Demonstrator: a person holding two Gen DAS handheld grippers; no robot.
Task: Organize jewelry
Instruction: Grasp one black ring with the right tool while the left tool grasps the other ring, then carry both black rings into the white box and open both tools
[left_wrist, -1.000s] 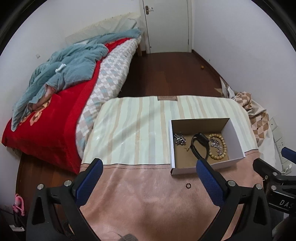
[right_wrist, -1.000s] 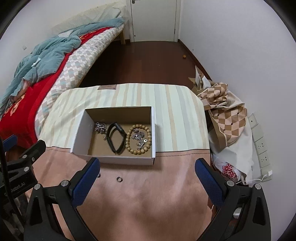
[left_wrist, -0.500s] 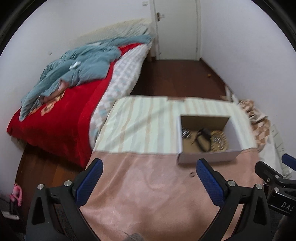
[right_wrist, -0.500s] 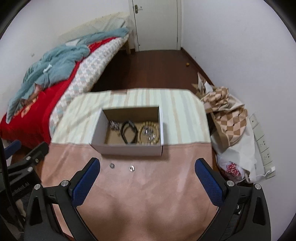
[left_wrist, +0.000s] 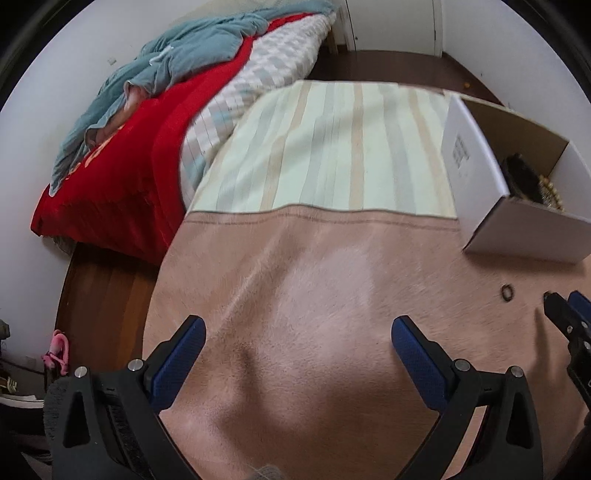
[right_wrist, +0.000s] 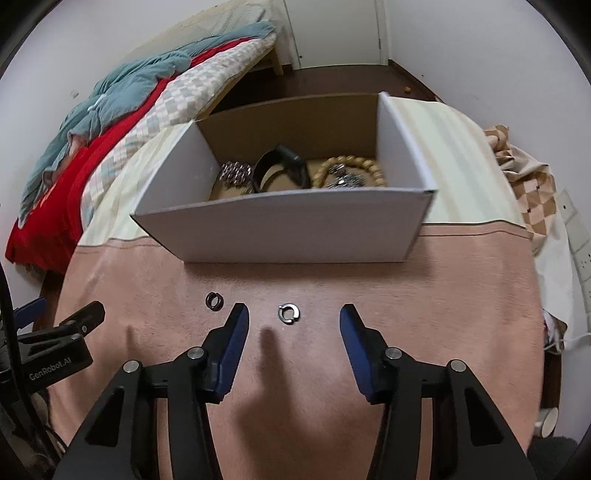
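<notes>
A white cardboard box (right_wrist: 280, 221) stands on the pink cloth and holds a silver chain (right_wrist: 235, 172), a black bracelet (right_wrist: 280, 168) and a wooden bead bracelet (right_wrist: 351, 171). A silver open ring (right_wrist: 289, 314) lies on the cloth right between the fingers of my right gripper (right_wrist: 293, 325), which is open and low over it. A dark ring (right_wrist: 214, 301) lies to its left, also in the left wrist view (left_wrist: 507, 292). My left gripper (left_wrist: 295, 339) is open and empty over bare cloth, left of the box (left_wrist: 480, 192).
The table has a pink cloth (right_wrist: 295, 369) in front and a striped cloth (left_wrist: 332, 147) behind. A bed with red and teal bedding (left_wrist: 147, 110) stands to the left. Patterned fabric and a bag (right_wrist: 532, 192) lie to the right, by the wall.
Both grippers have dropped low toward the table. My right gripper has come forward so that the silver ring sits between its fingers. My left gripper has swung left, away from the box.
</notes>
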